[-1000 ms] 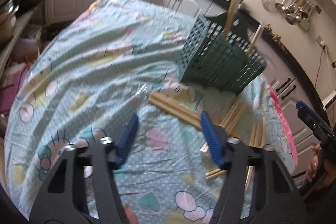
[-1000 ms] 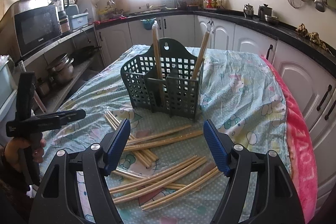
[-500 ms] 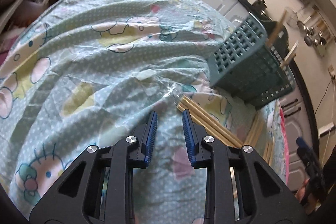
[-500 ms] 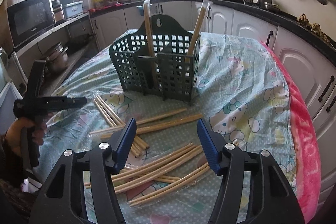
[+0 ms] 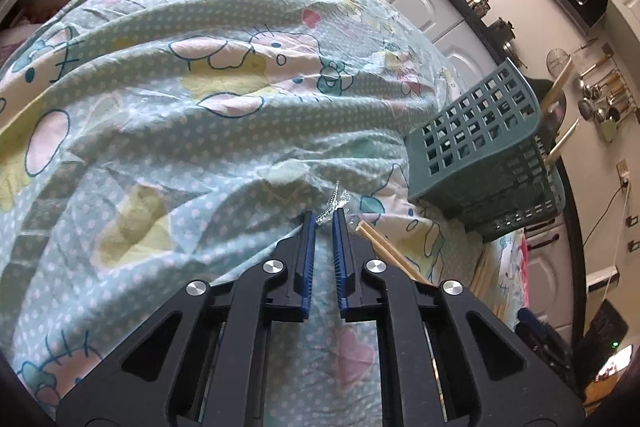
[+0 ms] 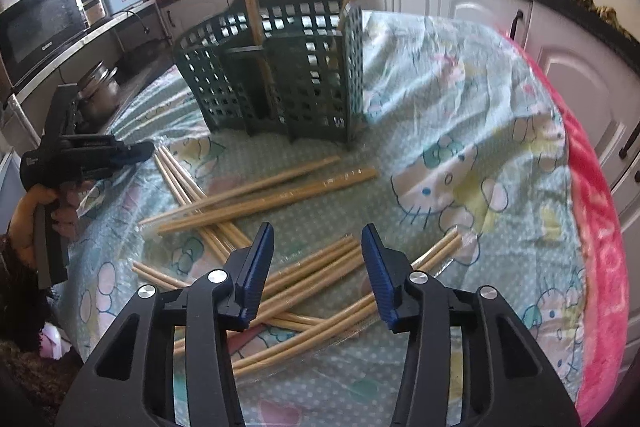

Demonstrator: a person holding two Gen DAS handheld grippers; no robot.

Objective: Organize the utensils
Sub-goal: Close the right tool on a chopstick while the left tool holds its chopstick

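Pinching the crinkled clear plastic wrapper tail (image 5: 335, 203) of one wrapped pair of pale wooden chopsticks (image 5: 384, 247), the left gripper (image 5: 324, 217) has just been closing; its blue pads are nearly together on the film, not the wood. Grip looks thin: lift slowly, or the film may slip. Right gripper (image 6: 318, 241), jaws apart and just been narrowing, hangs over loose wrapped chopstick pairs (image 6: 308, 267) on the cartoon-print tablecloth (image 6: 460, 107), gripping nothing. Dark green slotted plastic caddy (image 6: 280, 79) stands beyond, two pairs already upright in it.
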